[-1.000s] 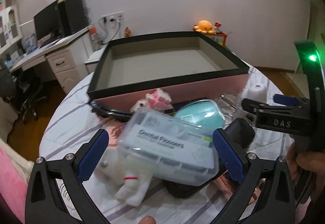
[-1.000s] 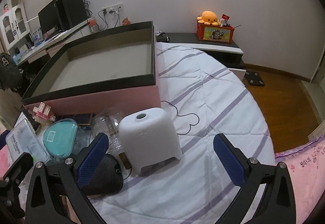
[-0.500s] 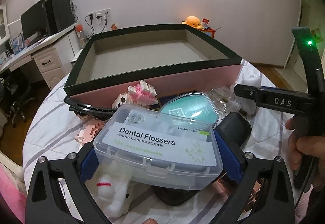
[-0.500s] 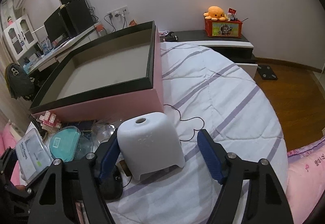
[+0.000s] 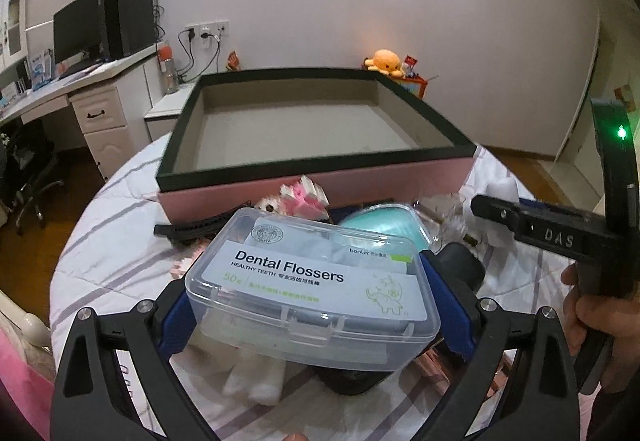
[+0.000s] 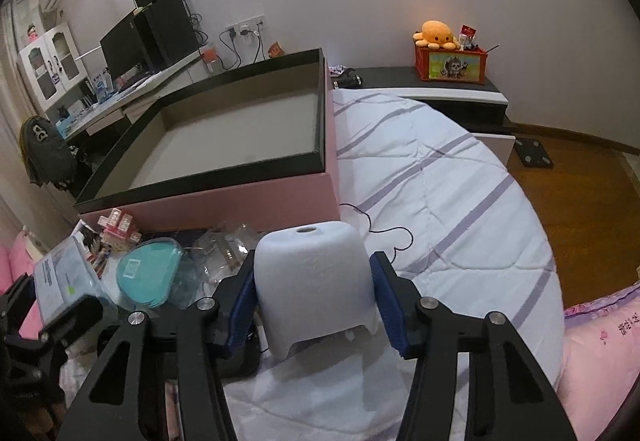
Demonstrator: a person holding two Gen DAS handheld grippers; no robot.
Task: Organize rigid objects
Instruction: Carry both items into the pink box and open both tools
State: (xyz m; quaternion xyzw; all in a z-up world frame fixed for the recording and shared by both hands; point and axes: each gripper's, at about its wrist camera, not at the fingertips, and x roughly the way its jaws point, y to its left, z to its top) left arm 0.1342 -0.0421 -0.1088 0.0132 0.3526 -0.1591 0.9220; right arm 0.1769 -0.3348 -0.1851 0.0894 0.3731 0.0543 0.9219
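My left gripper (image 5: 312,305) is shut on a clear plastic box of dental flossers (image 5: 312,281) and holds it above the clutter on the bed. The box also shows at the left of the right wrist view (image 6: 66,281). My right gripper (image 6: 316,301) is shut on a white humidifier (image 6: 316,273), its pads against both sides. A large pink box with a black rim (image 5: 320,181) stands open and empty behind the clutter; it also shows in the right wrist view (image 6: 224,201).
Loose items lie in front of the pink box: a teal case (image 6: 148,273), pink block toy (image 5: 300,197), clear plastic items (image 6: 224,245), a black object (image 5: 460,265), a white plush (image 5: 256,377). A thin black cable (image 6: 384,229) runs over the striped bedcover (image 6: 460,201).
My left gripper closed on the flosser box and lifted it. My right gripper moved in and closed on the white humidifier.
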